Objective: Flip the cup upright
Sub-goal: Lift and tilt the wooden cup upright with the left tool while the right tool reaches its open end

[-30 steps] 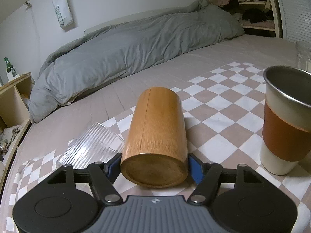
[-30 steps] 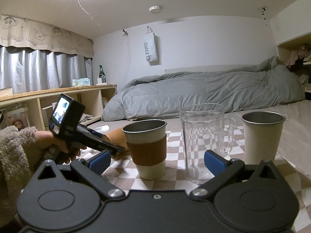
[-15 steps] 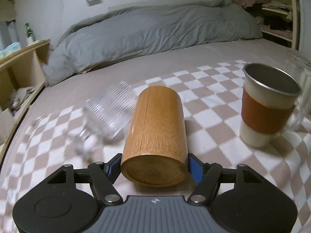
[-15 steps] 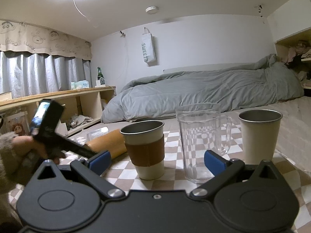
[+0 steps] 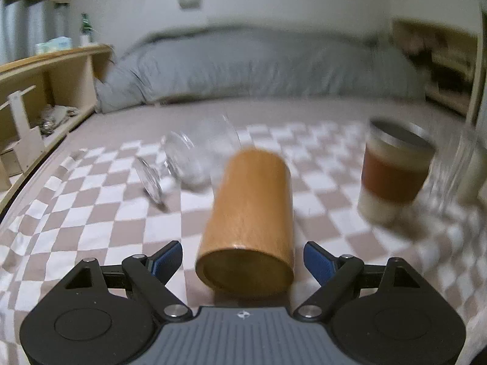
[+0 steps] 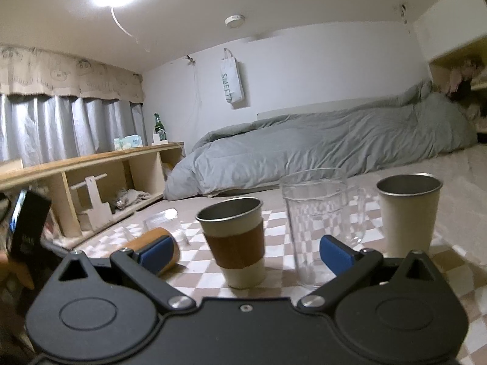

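The left gripper [image 5: 243, 261] is spread wide, a blue pad on each side of the round wooden cup [image 5: 249, 228] with a small gap on both sides, so it holds nothing; the wooden cup lies flat on its side on the checked brown-and-white cloth [image 5: 91, 213], flat bottom toward the gripper and mouth pointing away; I think the step in hand is the grab, since the cup is not yet stood up; next, the pads should squeeze the cup, then lift and tip it onto its bottom. Behind the wooden cup to its left lies a clear ribbed glass [image 5: 188, 158], also on its side; to its right stands a steel cup with a brown sleeve [image 5: 395, 170]. The right gripper [image 6: 243, 255] is wide too and grips nothing; past it stand the sleeved cup, a clear glass mug [image 6: 316, 222] and a plain steel cup [image 6: 408, 210].
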Motion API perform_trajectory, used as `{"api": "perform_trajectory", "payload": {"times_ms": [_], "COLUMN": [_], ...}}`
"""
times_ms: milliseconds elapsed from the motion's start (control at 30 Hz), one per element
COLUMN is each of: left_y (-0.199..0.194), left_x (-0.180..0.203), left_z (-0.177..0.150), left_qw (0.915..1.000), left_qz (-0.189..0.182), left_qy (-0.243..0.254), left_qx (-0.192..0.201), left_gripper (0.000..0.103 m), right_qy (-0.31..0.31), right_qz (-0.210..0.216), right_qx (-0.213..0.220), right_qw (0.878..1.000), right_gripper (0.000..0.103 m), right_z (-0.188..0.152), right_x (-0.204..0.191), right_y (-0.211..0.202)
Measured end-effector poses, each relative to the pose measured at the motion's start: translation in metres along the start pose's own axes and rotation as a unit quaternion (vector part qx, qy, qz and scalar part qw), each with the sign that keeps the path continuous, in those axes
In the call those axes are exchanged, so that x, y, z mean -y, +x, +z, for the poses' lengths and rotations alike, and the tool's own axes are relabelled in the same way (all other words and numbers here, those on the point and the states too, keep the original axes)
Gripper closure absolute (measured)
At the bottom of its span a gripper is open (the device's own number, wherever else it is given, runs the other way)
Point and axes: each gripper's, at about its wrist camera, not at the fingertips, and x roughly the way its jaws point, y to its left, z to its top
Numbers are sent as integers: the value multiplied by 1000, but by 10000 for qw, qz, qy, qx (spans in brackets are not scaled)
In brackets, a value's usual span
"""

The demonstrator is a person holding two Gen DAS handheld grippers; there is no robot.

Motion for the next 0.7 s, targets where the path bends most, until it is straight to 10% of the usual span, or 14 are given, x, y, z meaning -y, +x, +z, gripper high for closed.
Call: {"api": "perform_trajectory", "payload": {"times_ms": [400, 700], "left_y": [-5, -7], "left_x": [-11, -21], "left_z": [-20, -30], "left_qw": [9952, 9922], "left_qz": [-284, -534], "left_qy": [-391, -378], "left_qx": [854, 1064], "left_gripper": [37, 38], "right_qy": [311, 1326], "right_qz": [1033, 874], "right_qx": [-820, -2603], "right_qw": [9908, 9524], "right_gripper": [0, 7], "right_z": [50, 43], "right_x": [-72, -125], "right_y": [65, 179]}}
